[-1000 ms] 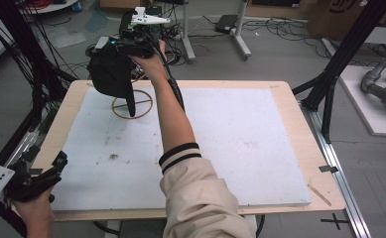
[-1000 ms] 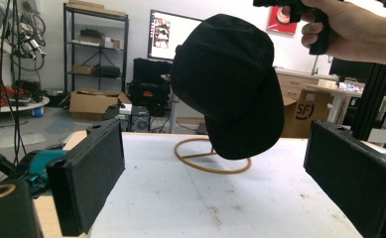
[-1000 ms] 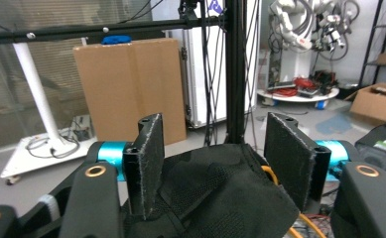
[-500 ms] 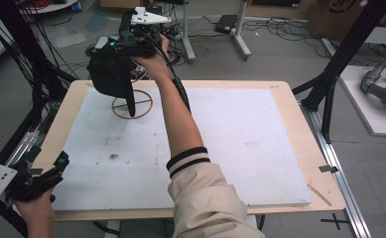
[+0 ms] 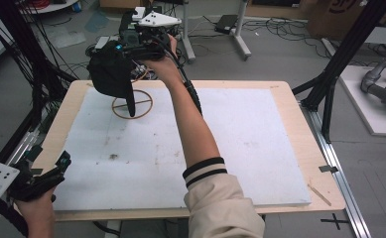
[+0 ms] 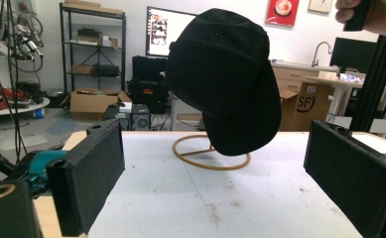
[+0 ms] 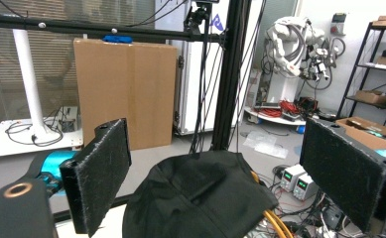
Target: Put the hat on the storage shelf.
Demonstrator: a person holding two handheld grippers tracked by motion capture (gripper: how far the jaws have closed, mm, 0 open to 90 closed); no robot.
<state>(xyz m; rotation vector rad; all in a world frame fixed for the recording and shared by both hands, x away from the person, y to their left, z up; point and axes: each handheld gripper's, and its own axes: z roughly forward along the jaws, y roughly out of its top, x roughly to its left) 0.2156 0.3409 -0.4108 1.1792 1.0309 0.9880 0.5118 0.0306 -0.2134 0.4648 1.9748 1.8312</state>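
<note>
A black cap hangs on a wooden stand whose ring base rests on the table's far left. My right gripper is just above and behind the cap, held by a hand at the end of an outstretched arm. Its jaws have just been opening and stand wide apart. In the right gripper view the cap lies low between the pads, and neither pad touches it. My left gripper rests at the near left corner, open and holding nothing. It faces the cap and the ring base across the board.
A white board covers the wooden table. Black frame posts stand at the right, and cables hang at the left. The right gripper's cable trails along the forearm. Boxes and shelves stand beyond the table.
The right hand has drawn a little up and to the right, away from the cap. The cap stays hanging on the stand. The left hand has kept still.
</note>
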